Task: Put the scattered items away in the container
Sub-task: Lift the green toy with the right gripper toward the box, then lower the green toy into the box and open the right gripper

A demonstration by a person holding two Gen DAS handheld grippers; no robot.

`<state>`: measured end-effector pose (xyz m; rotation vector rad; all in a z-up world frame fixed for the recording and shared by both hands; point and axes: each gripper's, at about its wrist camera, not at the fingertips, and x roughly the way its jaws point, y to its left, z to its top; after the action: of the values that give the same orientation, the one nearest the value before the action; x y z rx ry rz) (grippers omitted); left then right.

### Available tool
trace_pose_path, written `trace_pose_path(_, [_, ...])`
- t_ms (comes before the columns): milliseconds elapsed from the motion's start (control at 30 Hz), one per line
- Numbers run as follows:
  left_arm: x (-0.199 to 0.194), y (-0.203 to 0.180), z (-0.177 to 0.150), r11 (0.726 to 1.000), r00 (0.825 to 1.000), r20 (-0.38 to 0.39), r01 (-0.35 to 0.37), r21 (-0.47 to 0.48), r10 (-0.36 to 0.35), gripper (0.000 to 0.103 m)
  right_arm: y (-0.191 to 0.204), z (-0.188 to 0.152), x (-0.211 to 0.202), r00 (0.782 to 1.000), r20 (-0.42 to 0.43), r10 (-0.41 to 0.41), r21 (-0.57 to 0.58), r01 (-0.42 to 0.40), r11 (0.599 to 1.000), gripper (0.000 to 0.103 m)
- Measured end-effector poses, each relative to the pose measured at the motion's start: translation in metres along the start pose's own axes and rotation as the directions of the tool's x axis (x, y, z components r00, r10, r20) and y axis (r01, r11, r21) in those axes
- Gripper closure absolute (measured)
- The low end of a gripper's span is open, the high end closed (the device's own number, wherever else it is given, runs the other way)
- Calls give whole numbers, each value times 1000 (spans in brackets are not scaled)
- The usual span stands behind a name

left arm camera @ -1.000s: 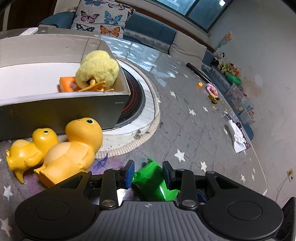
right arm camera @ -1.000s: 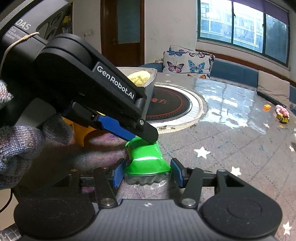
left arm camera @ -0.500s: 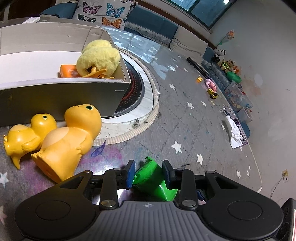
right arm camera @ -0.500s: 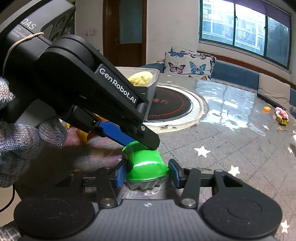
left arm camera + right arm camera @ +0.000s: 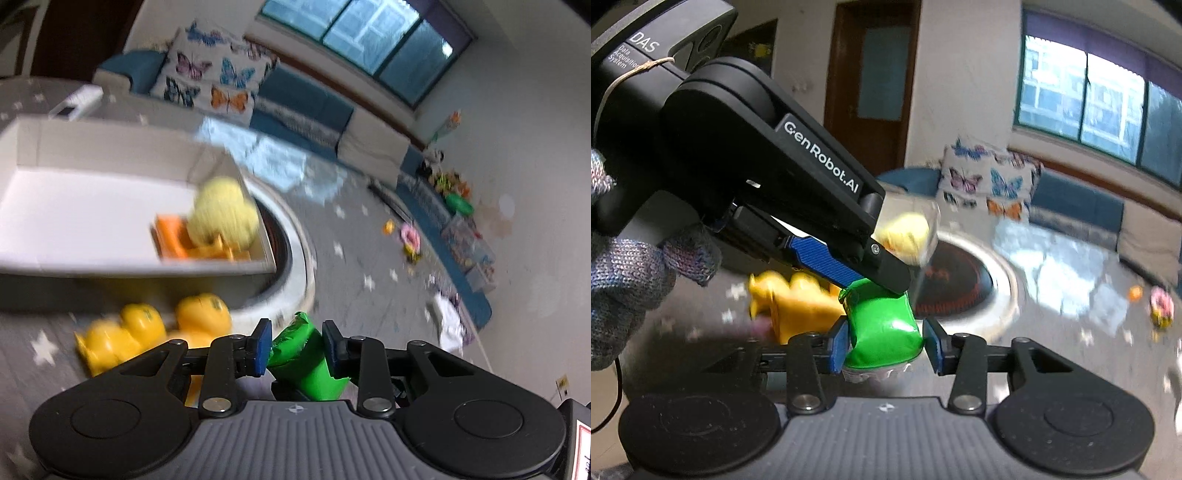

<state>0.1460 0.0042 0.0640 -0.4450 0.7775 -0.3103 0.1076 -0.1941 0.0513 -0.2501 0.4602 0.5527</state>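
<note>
I see the green packet [image 5: 882, 328] sitting between both pairs of tongs at once. The left tongs [image 5: 295, 341] are clenched on its far, crimped end; in the right wrist view their upper finger presses on top of that end. The right tongs [image 5: 884, 345] have the near, fatter end between their pads; the left pad touches the packet, but a thin gap shows at the right pad, so I cannot tell if they really grip it.

The packet's long axis runs away from the right tongs, toward the left ones. It looks lifted off the desk [image 5: 369, 258], though the blur makes this uncertain.

The container [image 5: 110, 206], a shallow white box, lies ahead and to the left of the left tongs, and it is nearer to the left hand. Inside its right corner are a fluffy yellow toy [image 5: 225, 218] and an orange piece [image 5: 171, 240]. Two yellow rubber ducks [image 5: 155, 328] lie on the desk between the left tongs and the box wall.

My judgement is that the packet must travel forward and left, over the ducks and the near wall.
</note>
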Motion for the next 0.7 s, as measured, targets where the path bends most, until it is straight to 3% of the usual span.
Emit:
trace_pose_path(300, [-10,32,55,998,992,107,-57,-30,60,71,10,57,52,997,61,49,-71,-45,996,62])
trace_pose_path(500, [12,63,79,993,991,80,-101,-55,105,71,13,74,99,996,17,84,-46,-84,995,62])
trace_pose_path(700, [32,88,79,989,991,37,-128,-75,131,72,14,72,136,992,-53,110,-28,-112,993,62])
